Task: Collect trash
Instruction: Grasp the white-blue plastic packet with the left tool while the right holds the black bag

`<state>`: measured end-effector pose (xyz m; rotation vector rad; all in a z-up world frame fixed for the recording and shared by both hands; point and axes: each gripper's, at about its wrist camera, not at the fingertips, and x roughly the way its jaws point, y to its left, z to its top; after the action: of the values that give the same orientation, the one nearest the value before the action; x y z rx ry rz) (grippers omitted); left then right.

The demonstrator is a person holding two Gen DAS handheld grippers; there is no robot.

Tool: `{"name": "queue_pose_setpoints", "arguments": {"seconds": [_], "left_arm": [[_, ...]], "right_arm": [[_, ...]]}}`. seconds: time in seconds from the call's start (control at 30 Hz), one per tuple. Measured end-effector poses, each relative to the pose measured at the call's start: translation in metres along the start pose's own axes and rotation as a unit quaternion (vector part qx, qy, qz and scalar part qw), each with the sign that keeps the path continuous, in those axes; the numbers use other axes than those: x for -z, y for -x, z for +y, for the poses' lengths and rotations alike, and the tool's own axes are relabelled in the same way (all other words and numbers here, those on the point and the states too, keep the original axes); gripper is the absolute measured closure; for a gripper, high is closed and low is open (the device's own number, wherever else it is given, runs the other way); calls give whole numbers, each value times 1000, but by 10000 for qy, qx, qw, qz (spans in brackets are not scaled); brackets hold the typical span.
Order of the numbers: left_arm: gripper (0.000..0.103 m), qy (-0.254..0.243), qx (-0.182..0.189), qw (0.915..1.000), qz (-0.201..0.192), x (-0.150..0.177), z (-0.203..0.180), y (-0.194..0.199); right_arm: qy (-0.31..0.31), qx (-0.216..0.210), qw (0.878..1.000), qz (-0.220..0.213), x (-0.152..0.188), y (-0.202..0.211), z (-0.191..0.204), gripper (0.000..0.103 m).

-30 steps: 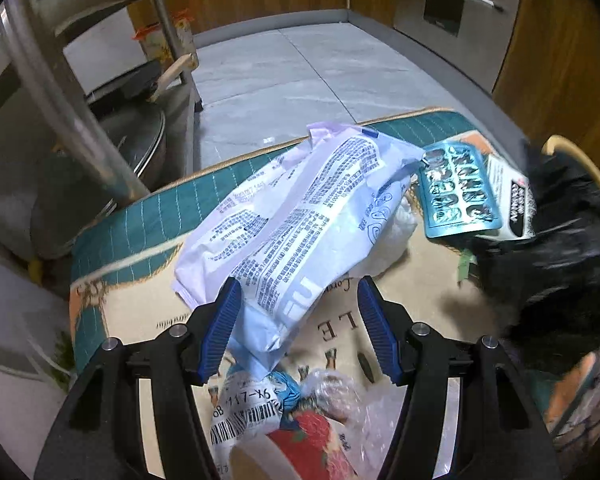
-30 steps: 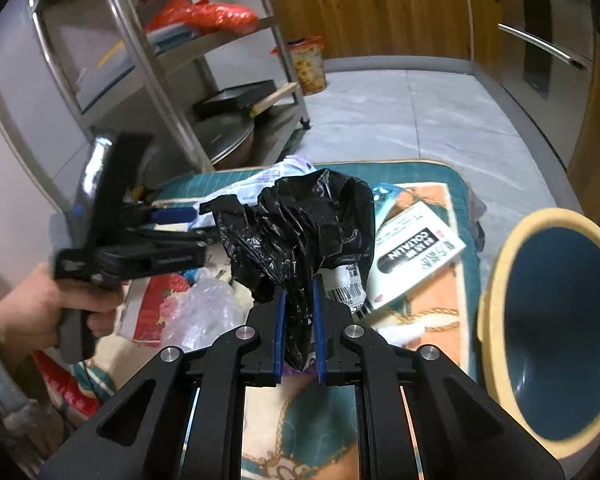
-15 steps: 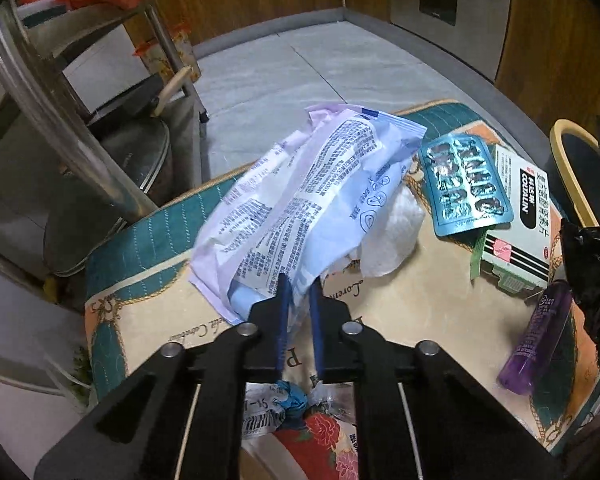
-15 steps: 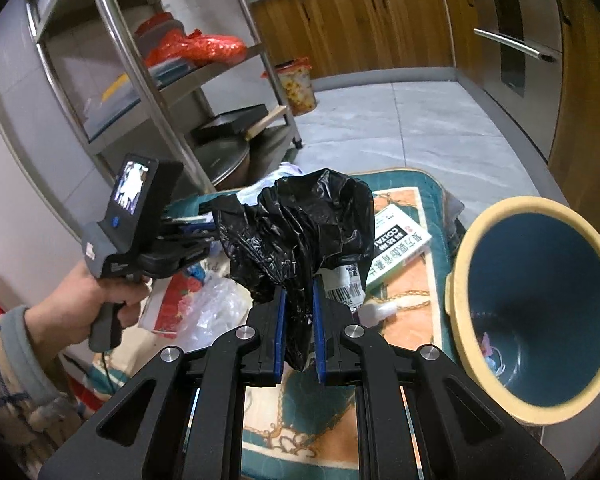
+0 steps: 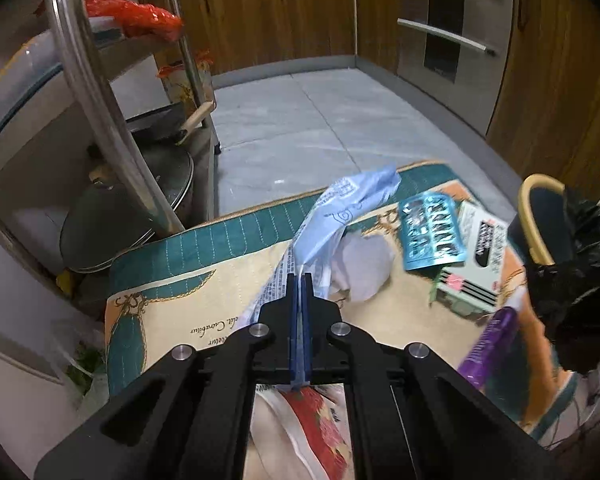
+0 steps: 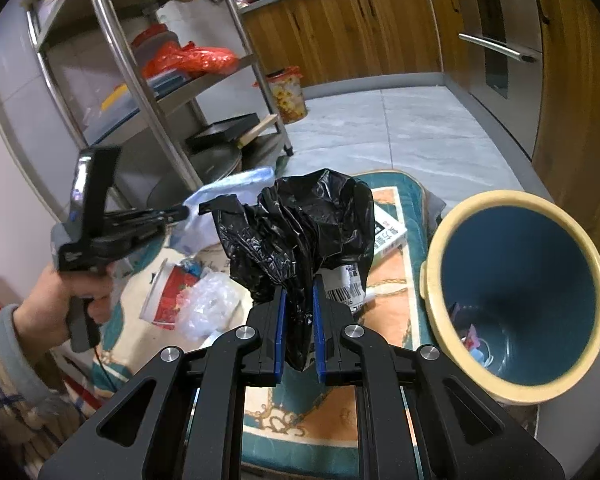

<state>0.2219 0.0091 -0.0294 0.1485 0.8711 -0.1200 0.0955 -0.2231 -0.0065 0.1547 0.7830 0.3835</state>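
Left tool (image 5: 299, 280) clamped on pale blue wrapper (image 5: 332, 216) above mat (image 5: 172, 280)

Home kitchen: wooden cabinets (image 6: 360, 28), built-in oven (image 6: 500, 40).

my right gripper (image 6: 298, 300): black frame | blue pads | silver screws | my left sleeve (image 6: 8, 360): pale plaid, blue-lined cuff

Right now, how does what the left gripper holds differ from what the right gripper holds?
The left gripper pinches a pale blue printed wrapper, flat and thin; the right gripper clamps a black plastic bag, crumpled and bulky. The wrapper carries text; the bag is plain and glossy. Both are soft plastic, held above the mat.
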Motion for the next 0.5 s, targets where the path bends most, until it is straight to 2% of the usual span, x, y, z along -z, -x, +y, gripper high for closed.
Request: {"name": "queue_pose_setpoints", "arguments": {"seconds": [0.37, 0.5], "left_arm": [[102, 590, 646, 9958, -256, 9, 6, 47], [102, 631, 757, 9943, -418, 8, 4, 61]], "right_arm": [[-117, 66, 9998, -121, 4, 10, -6, 90], [-163, 81, 9997, -183, 5, 15, -9, 90]]}}
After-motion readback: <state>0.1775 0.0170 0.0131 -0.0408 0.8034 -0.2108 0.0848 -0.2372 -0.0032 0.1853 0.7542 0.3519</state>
